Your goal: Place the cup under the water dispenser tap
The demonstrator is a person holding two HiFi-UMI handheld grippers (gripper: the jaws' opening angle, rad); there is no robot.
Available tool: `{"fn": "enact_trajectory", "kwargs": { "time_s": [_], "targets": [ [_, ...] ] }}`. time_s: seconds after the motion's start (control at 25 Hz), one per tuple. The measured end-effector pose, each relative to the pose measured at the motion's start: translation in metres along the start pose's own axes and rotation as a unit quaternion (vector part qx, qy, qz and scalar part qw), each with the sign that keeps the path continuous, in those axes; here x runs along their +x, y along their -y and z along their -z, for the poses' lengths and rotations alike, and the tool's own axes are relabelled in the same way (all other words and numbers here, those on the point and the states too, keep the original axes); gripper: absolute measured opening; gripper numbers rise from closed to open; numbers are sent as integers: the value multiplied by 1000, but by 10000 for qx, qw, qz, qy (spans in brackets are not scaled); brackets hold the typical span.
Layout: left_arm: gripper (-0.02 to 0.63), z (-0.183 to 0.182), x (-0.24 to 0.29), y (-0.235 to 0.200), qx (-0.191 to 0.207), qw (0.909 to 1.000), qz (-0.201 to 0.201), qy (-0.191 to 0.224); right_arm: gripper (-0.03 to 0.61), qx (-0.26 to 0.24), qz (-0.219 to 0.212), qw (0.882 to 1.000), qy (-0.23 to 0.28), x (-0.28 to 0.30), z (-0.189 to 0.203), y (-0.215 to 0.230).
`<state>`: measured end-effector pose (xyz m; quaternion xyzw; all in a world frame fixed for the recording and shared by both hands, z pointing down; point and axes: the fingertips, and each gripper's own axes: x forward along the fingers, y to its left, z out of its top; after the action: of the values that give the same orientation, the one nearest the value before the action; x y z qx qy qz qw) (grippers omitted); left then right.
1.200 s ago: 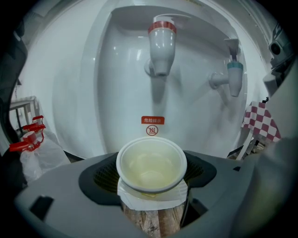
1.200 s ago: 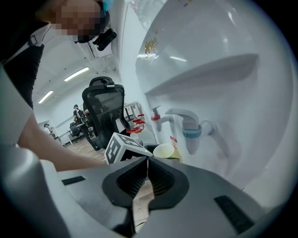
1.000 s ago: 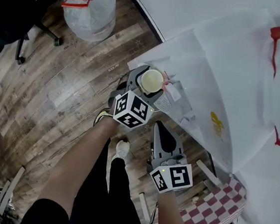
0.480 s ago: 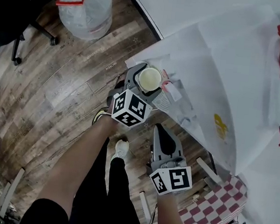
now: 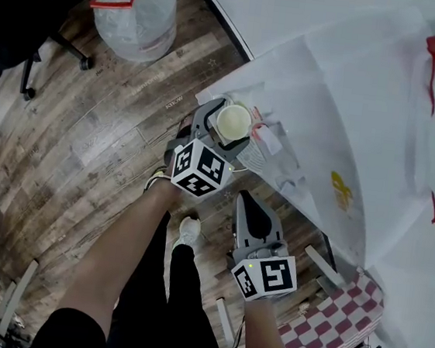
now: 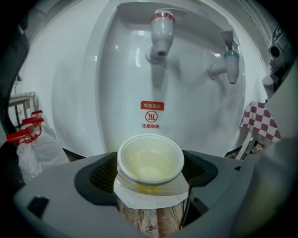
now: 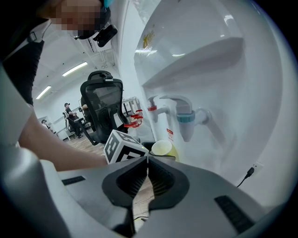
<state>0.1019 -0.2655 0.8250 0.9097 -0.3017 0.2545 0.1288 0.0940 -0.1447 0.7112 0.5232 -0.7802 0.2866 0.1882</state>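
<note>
A pale yellow paper cup (image 6: pixel 150 160) stands on a small white ledge (image 6: pixel 151 195) at the foot of the white water dispenser (image 6: pixel 93 83), directly below the red-capped tap (image 6: pixel 160 35). A blue-capped tap (image 6: pixel 229 65) sits to its right. My left gripper (image 6: pixel 150 173) reaches around the cup. Its jaws have just been opening, and the ribbed pads (image 6: pixel 103 174) stand at the cup's sides without squeezing it. From the head view the cup (image 5: pixel 233 122) shows between the left gripper (image 5: pixel 224 127) jaws. My right gripper (image 7: pixel 148 160) hangs shut and empty, lower right of the cup (image 7: pixel 162 148).
A large water bottle (image 5: pixel 135 8) with a red handle stands on the wooden floor at the far left, next to an office chair (image 5: pixel 17 14). A red-checked cloth (image 5: pixel 324 330) lies at the lower right. The person's feet (image 5: pixel 187 232) are below the grippers.
The left gripper's jaws have spread slightly around the cup, which has stayed in place under the red tap. The right gripper has hardly moved.
</note>
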Motion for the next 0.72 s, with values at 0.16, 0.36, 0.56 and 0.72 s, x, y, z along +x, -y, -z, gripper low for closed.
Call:
{"fn": "enact_trajectory", "kwargs": {
  "time_s": [0.16,0.36,0.56,0.72],
  "targets": [
    [423,2,-2,2,1,10000,-42,-43,24,-8,-4,10000,15,-5,1,1],
    [428,8,-6,0,-128,9997,-197,-121,25,-13,-26,10000,5,-10,4,4],
    [428,17,-23,-4,-301,9984,-408,-259,24,-118,-120,9999,19,-18,2,-2],
    [428,20,-51,0,-453,9969,-506,-398,23,-208,-242,9995,53,-30,-7,-8]
  ]
}}
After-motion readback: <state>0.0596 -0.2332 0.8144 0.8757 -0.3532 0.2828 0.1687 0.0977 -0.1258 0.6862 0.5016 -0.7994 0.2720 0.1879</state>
